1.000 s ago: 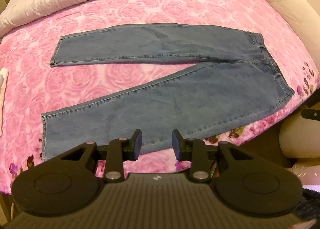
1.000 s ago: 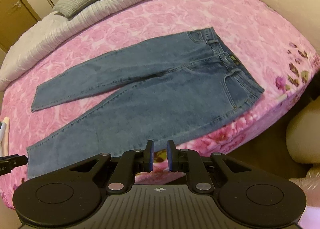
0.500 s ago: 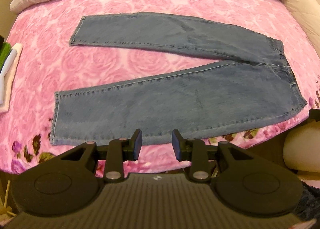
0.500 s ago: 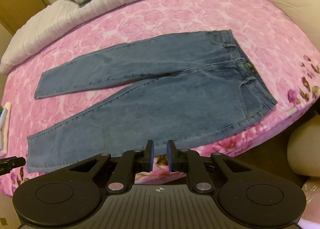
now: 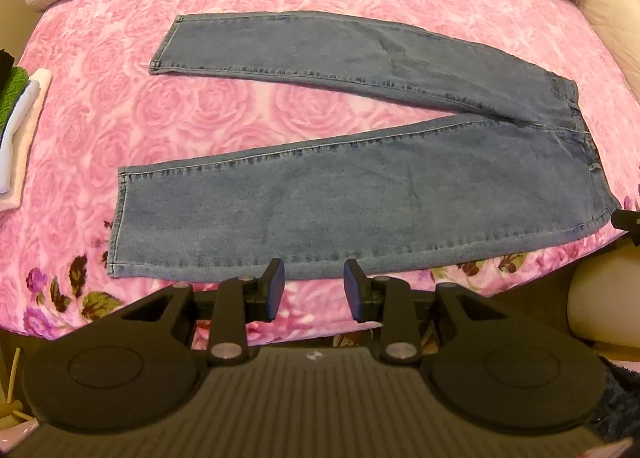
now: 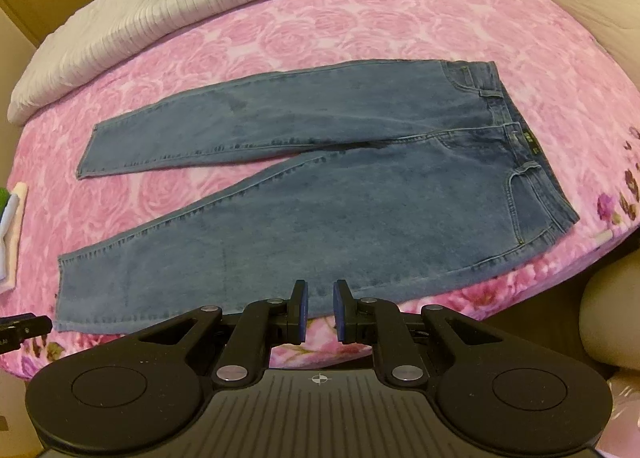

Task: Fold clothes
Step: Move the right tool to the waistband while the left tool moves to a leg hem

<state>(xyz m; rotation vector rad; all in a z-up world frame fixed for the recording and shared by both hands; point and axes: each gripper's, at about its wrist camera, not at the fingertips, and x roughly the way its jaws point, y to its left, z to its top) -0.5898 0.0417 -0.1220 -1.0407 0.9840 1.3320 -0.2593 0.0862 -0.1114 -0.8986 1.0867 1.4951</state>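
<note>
A pair of blue jeans is being shown laid flat on a bed covered by a pink rose-print blanket. The waistband is being seen at the right, the two legs running left and spreading apart in a V, with the near leg's outer seam lying close along the near edge of the bed.

The left gripper is being held above the near bed edge, just short of the near leg; its fingers are being kept moderately apart with nothing between them. The right gripper is being held likewise near the same leg's seam; its fingers are being kept only narrowly apart, a small gap being visible, and nothing is being gripped. No contact with the denim is being made by either.

A white quilt is being seen bunched along the far side, and a small stack of folded items at the left edge.
</note>
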